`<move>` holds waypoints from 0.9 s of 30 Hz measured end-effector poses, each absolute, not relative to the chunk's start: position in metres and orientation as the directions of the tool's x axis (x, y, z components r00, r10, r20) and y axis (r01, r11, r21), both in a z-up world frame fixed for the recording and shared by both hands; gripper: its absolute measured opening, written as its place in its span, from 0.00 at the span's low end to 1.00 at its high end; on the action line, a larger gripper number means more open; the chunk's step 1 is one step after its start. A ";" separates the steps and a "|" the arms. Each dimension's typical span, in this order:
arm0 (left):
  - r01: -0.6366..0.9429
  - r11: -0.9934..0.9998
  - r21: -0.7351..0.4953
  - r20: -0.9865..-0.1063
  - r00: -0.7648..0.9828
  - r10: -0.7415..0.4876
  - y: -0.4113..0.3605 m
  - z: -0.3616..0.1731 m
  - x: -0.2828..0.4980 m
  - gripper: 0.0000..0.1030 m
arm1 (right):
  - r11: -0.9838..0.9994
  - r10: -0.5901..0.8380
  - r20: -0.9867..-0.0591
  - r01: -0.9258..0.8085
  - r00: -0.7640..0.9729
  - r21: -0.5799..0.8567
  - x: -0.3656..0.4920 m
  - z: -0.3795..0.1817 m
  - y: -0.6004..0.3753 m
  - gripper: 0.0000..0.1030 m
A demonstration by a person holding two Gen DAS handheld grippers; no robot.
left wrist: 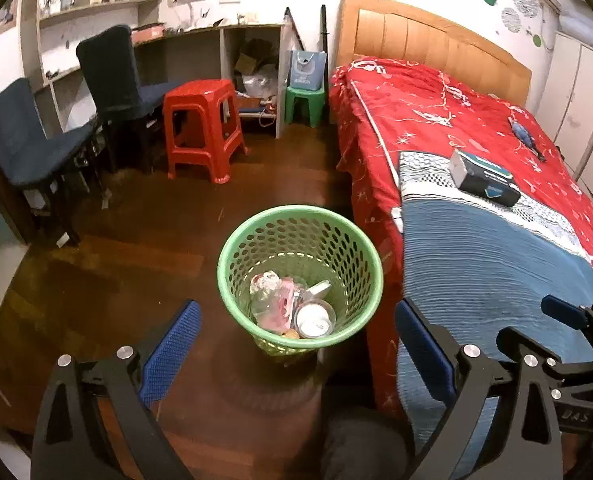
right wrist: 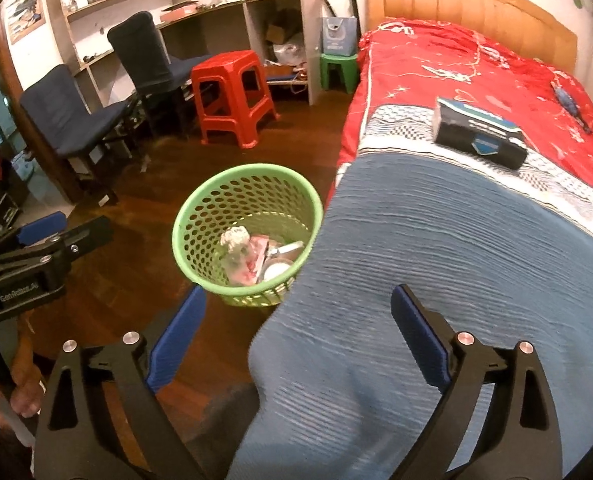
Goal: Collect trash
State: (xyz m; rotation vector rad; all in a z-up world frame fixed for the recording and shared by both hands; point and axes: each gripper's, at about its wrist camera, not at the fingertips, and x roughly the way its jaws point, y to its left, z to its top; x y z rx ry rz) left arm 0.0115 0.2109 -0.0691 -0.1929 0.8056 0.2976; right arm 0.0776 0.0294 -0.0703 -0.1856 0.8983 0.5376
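Bin (left wrist: 240, 252): green perforated plastic, smooth. Floor (left wrist: 136, 264): dark glossy wood. Blanket (right wrist: 436, 264): blue ribbed cloth, matt. Red stool (left wrist: 202, 128): shiny plastic. Gripper pads (left wrist: 168, 348): blue, rough texture; frames black w/ metal bolts

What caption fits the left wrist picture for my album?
Open left tool above a green trash basket of wrappers beside the red bed.

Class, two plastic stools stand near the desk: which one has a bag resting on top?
The small green stool beside the bed's headboard carries a light blue bag; the larger red stool has nothing on its seat.
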 end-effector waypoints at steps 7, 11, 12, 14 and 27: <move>-0.296 0.954 -0.057 -0.715 0.678 0.168 0.187 -0.059 0.001 0.92 | 0.875 0.362 -0.778 -0.475 0.513 0.094 0.064 -0.063 0.002 0.92; -0.278 0.959 -0.057 -0.711 0.686 0.157 0.175 -0.057 -0.002 0.93 | 0.888 0.334 -0.772 -0.454 0.540 0.067 0.055 -0.059 -0.009 0.93; -0.274 0.960 -0.059 -0.710 0.687 0.152 0.172 -0.057 -0.003 0.93 | 0.891 0.330 -0.771 -0.450 0.545 0.063 0.053 -0.058 -0.012 0.93; -0.267 0.962 -0.058 -0.709 0.690 0.148 0.167 -0.055 -0.004 0.93 | 0.897 0.322 -0.766 -0.439 0.557 0.058 0.049 -0.055 -0.020 0.93; -0.254 0.966 -0.048 -0.699 0.700 0.150 0.147 -0.048 -0.013 0.93 | 0.915 0.311 -0.738 -0.398 0.598 0.063 0.028 -0.044 -0.052 0.94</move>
